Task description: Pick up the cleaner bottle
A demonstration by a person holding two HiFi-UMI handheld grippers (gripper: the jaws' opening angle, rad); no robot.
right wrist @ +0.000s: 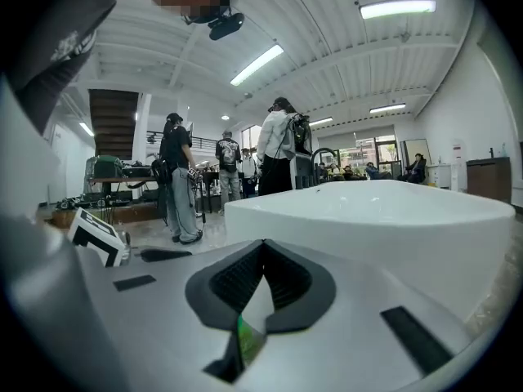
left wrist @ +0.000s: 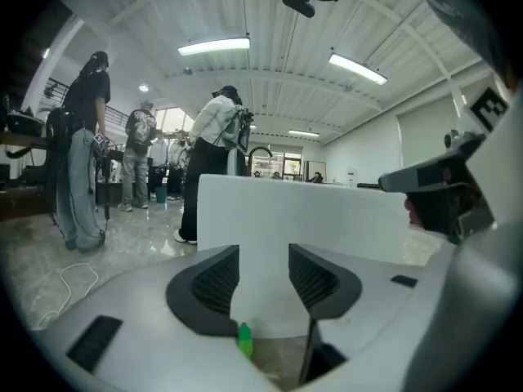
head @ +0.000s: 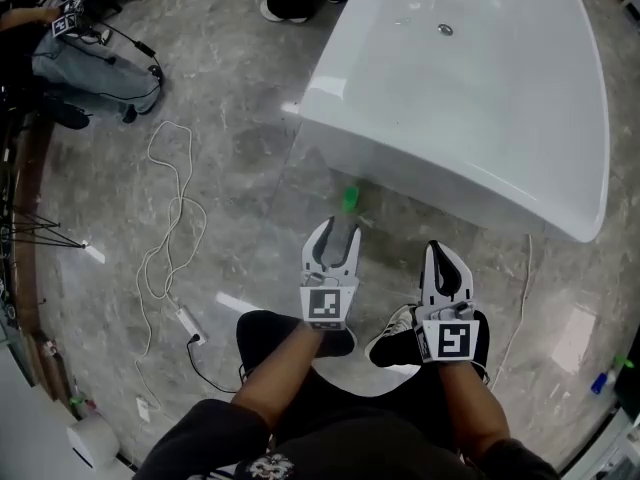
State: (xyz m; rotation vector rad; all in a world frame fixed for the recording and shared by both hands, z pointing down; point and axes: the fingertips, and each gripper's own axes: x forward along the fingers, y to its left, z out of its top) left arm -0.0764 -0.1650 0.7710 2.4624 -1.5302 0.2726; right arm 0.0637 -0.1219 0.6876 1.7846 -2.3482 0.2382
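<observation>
A small green cleaner bottle (head: 349,199) stands on the grey stone floor, close to the base of the white bathtub (head: 470,98). My left gripper (head: 338,230) hangs just short of the bottle, pointing at it, jaws open and empty. In the left gripper view the bottle (left wrist: 244,339) shows low in the gap of the open left gripper (left wrist: 263,260), still some way off. My right gripper (head: 438,250) is shut, to the right of the bottle and apart from it. In the right gripper view the right gripper (right wrist: 263,250) has its tips together, and a sliver of the green bottle (right wrist: 246,338) shows below.
The bathtub wall rises directly ahead of both grippers. A white cable (head: 165,218) and power strip (head: 188,320) lie on the floor to the left. My shoes (head: 398,340) stand just behind the grippers. Several people (left wrist: 204,153) stand beyond the tub.
</observation>
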